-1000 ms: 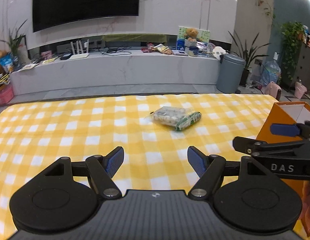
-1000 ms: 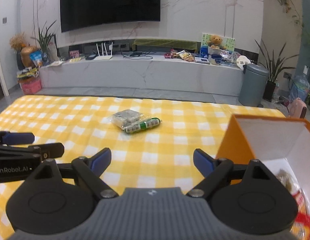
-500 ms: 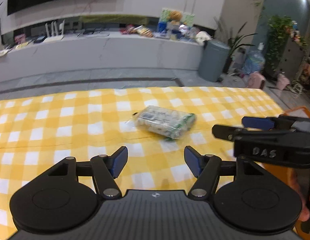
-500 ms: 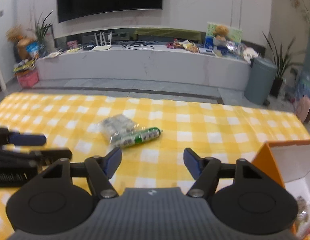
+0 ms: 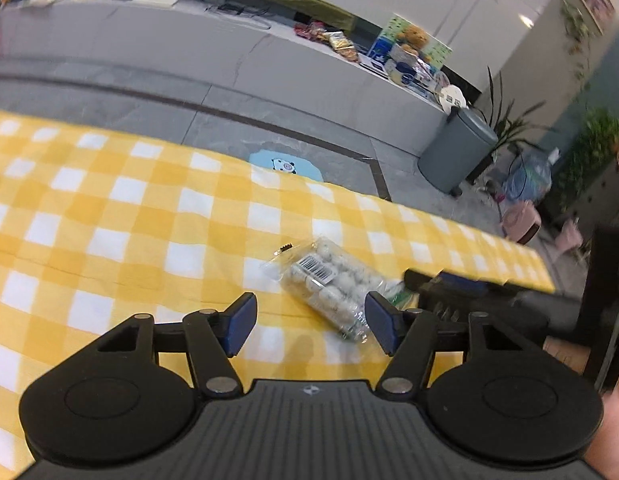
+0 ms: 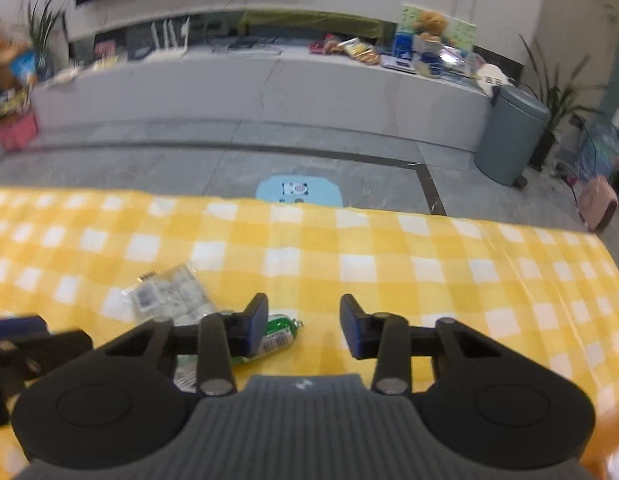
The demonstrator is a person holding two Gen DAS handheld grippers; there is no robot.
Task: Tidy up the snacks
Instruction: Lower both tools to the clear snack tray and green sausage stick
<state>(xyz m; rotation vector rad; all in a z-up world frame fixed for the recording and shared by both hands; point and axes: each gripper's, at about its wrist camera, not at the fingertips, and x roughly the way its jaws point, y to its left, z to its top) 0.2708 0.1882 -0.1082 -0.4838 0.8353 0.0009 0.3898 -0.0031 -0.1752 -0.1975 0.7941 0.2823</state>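
Snack packet [image 5: 329, 282], clear, beside green sausage [image 6: 278, 334] on checked counter [image 5: 109, 216]. Left hand-held gripper [image 5: 309, 322]: wide open, empty. Right hand-held gripper [image 6: 303, 330]: open, empty.

Your desk [image 5: 109, 216], draped in a yellow-and-white checked cloth [image 6: 389, 256], carries a clear snack bag [image 5: 329, 284] touching a green packet [image 6: 279, 332] near its middle.

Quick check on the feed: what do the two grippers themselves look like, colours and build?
Both match. The left gripper and right gripper are matte black, with a ribbed grey body bearing a small logo, two round discs, silver pivot pins, and linkage arms ending in jaws faced with blue pads. No cables show.
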